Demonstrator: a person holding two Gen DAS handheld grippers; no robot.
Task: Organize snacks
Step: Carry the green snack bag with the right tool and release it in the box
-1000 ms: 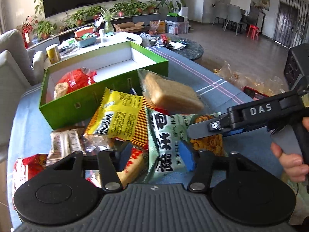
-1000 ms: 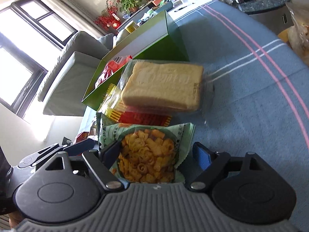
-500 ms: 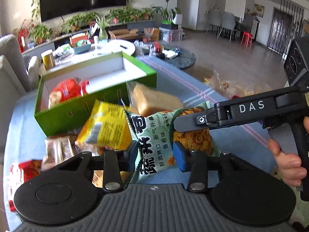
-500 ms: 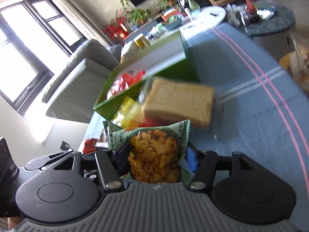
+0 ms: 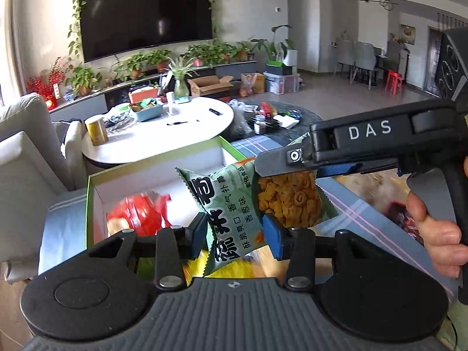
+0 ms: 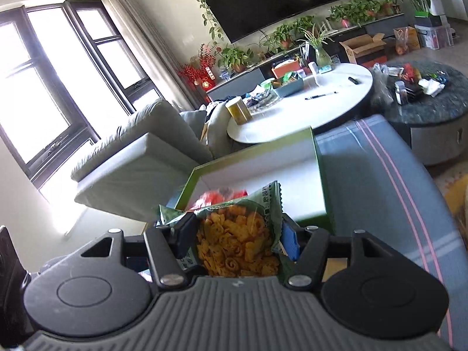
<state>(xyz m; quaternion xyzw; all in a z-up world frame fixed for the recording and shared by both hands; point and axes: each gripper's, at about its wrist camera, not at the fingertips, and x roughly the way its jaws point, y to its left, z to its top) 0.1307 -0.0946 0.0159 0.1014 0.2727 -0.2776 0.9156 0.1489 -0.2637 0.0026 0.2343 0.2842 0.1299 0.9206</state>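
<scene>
1. Both tongs grip one green snack bag point(image 5: 234, 204), held in the air in front of the green box point(image 5: 163, 172) and above the worktop point(image 6: 380, 175).
2. The left tongs point(image 5: 235, 234) are pinched nearly shut on the bag's printed end, pads pressing the film.
3. The right tongs point(image 6: 234, 239) are about half open, clamped around the fat, clear-windowed end full of orange crisps.
4. The box already holds a red packet point(image 5: 137, 213); most of its floor is bare.
5. Risk, as I judge it: with two grips on one soft bag, hands drifting apart could tear a seam, and the right squeeze could crush the crisps.
6. Releasing unevenly could let the bag swing and drop short of the box.
7. The left view shows the right tool from the side, the hand point(image 5: 438, 234) on it, and yellow packets point(image 5: 228, 269) below.
8. The right view shows the box's right wall and the striped cloth beyond, hidden in the other.
</scene>
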